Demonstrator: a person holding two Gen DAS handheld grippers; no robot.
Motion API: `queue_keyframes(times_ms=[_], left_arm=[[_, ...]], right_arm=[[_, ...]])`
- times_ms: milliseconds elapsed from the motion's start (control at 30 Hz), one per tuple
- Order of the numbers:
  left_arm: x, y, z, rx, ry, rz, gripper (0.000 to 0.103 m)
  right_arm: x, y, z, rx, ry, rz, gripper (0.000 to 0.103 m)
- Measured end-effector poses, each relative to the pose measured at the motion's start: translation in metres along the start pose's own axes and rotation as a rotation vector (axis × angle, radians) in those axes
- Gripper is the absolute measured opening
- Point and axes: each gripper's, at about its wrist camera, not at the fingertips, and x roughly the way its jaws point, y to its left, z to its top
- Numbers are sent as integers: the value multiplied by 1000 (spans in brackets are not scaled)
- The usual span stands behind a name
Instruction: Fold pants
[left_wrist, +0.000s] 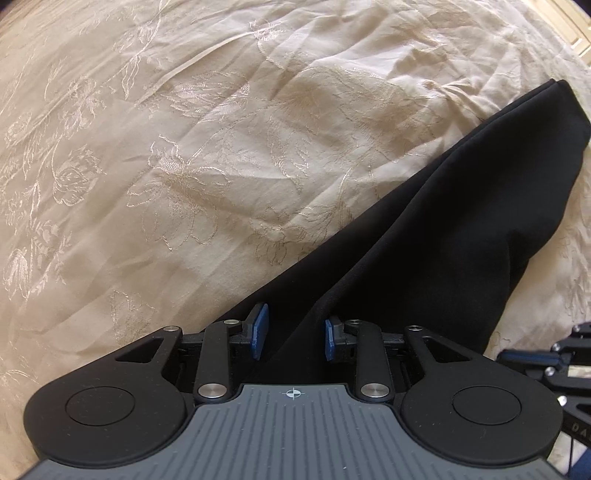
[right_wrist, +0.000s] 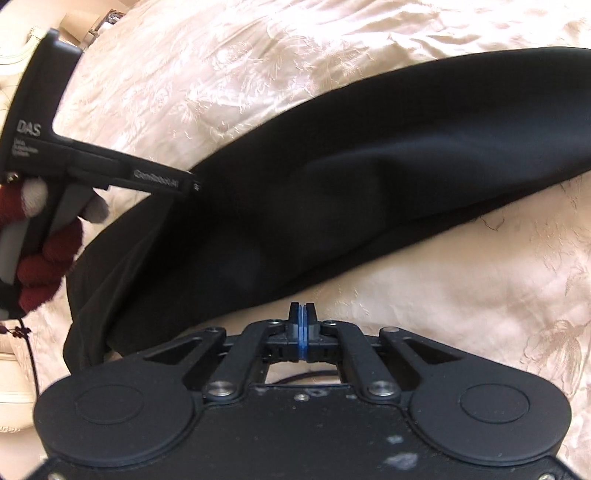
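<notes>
Black pants (left_wrist: 443, 206) lie on a cream embroidered bedspread (left_wrist: 147, 147), stretching from my left gripper up to the far right. My left gripper (left_wrist: 295, 332) is open, its blue pads on either side of the near end of the cloth. In the right wrist view the pants (right_wrist: 351, 177) lie folded lengthwise across the bed. My right gripper (right_wrist: 302, 312) is shut and empty, just in front of the pants' near edge over the bedspread (right_wrist: 461, 314). The left gripper's body (right_wrist: 110, 170), held by a hand in a red glove (right_wrist: 48, 258), hangs over the pants at the left.
The bedspread is wrinkled all around the pants. The right gripper's linkage (left_wrist: 546, 362) shows at the right edge of the left wrist view. White items (right_wrist: 14, 55) lie beyond the bed at far left.
</notes>
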Motion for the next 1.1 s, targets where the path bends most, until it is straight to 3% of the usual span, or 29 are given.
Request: queue_keyframes(times_ms=[200, 400, 567, 633, 833, 967, 1100], left_arm=[[-23, -5, 6, 115, 7, 58, 32], [-43, -11, 13, 145, 2, 112, 34], [-41, -28, 13, 266, 50, 164, 37], [-42, -32, 13, 262, 52, 180, 38], [-66, -19, 11, 104, -41, 264, 39], [-98, 9, 2, -117, -140, 284, 39], [-132, 28, -28, -337, -246, 309, 39]], right_arm=[[-20, -1, 9, -35, -78, -14, 11], [-37, -11, 7, -27, -102, -5, 12], [-51, -11, -6, -48, -109, 10, 13], [-53, -10, -10, -61, -113, 13, 14], [-66, -21, -13, -92, -169, -11, 16], [-75, -44, -2, -29, -200, -33, 17], [-82, -55, 6, -34, -217, -62, 17]])
